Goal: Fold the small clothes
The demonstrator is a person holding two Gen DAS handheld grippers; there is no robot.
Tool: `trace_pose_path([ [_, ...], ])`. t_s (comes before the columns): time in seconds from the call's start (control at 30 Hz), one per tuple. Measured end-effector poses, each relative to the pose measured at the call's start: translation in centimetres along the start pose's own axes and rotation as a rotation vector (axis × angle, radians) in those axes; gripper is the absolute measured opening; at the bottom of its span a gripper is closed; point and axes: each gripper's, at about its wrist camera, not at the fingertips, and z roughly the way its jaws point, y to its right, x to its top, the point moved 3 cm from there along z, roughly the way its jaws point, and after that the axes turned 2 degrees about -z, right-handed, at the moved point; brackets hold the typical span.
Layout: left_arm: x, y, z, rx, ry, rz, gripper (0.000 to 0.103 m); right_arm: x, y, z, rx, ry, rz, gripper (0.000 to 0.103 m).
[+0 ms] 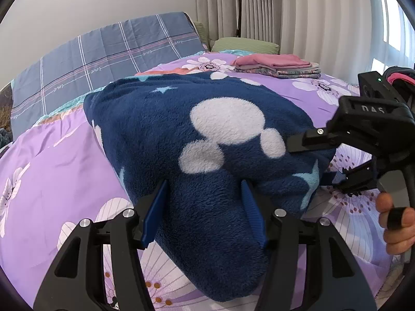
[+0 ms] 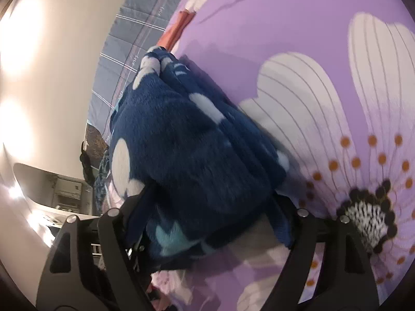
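Note:
A thick dark blue fleece garment (image 1: 207, 129) with white blobs and pale blue stars lies bunched on the purple floral bedspread (image 1: 52, 168). My left gripper (image 1: 205, 189) has its blue pads (image 1: 155, 212) pressed on either side of the near fold. My right gripper (image 1: 311, 165) comes in from the right, one black finger on top of the fleece edge and the other beneath it. In the right wrist view the fleece (image 2: 186, 150) fills the space between the right gripper's (image 2: 207, 194) jaws and hides the fingertips.
A stack of folded clothes (image 1: 280, 67), pink on top, sits at the back right of the bed. A blue plaid quilt (image 1: 103, 59) and a green pillow (image 1: 243, 45) lie at the head. A person's hand (image 1: 396, 223) holds the right gripper's handle. Curtains hang behind.

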Motion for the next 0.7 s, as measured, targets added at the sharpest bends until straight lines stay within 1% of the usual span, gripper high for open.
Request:
trace_pose_path([
  [0.07,0.0,0.1,0.0,-0.001,-0.002,0.0,0.059,-0.4,-0.2,0.0,-0.013,0.002,-0.008,0.081],
  [0.13,0.0,0.0,0.0,0.0,-0.002,-0.002,0.059,-0.8,-0.6,0.2,-0.035,0.02,-0.034,0.085],
  [0.2,0.1,0.0,0.0,0.001,-0.002,-0.005,0.059,-0.7,-1.0,0.6,-0.049,0.034,-0.028,0.091],
  [0.27,0.2,0.0,0.0,-0.004,-0.002,-0.018,0.061,0.1,-1.3,1.3,-0.051,0.05,-0.02,0.092],
  [0.3,0.3,-0.1,-0.1,-0.008,-0.002,-0.025,0.062,0.3,-1.5,1.6,-0.059,0.052,-0.033,0.091],
  [0.33,0.5,-0.2,-0.2,-0.018,-0.002,-0.033,0.067,0.4,-1.8,1.7,-0.068,0.055,-0.053,0.09],
  [0.37,0.8,-0.5,-0.6,-0.055,-0.002,-0.046,0.077,0.3,-2.0,1.7,-0.08,0.06,-0.084,0.085],
  [0.4,1.2,-0.9,-1.1,-0.102,0.004,-0.07,0.081,0.2,-2.0,1.5,-0.087,0.064,-0.109,0.082],
  [0.43,1.7,-1.6,-1.6,-0.133,0.02,-0.106,0.09,0.0,-1.9,1.4,-0.089,0.068,-0.133,0.08],
  [0.47,2.4,-3.0,-2.2,-0.134,0.055,-0.165,0.096,-0.1,-1.7,1.3,-0.086,0.068,-0.145,0.077],
  [0.53,3.8,-6.3,-2.1,-0.11,0.097,-0.283,0.098,-0.2,-1.4,1.2,-0.07,0.06,-0.16,0.075],
  [0.57,4.3,-7.7,-1.5,-0.1,0.096,-0.323,0.098,-0.1,-1.3,1.3,-0.066,0.058,-0.163,0.074],
  [0.63,5.1,-10.4,0.6,-0.097,0.079,-0.398,0.098,-0.1,-1.3,1.4,-0.059,0.057,-0.164,0.074],
  [0.7,5.4,-13.3,4.6,-0.132,-0.013,-0.491,0.098,-0.2,-1.3,1.3,-0.056,0.059,-0.174,0.074],
])
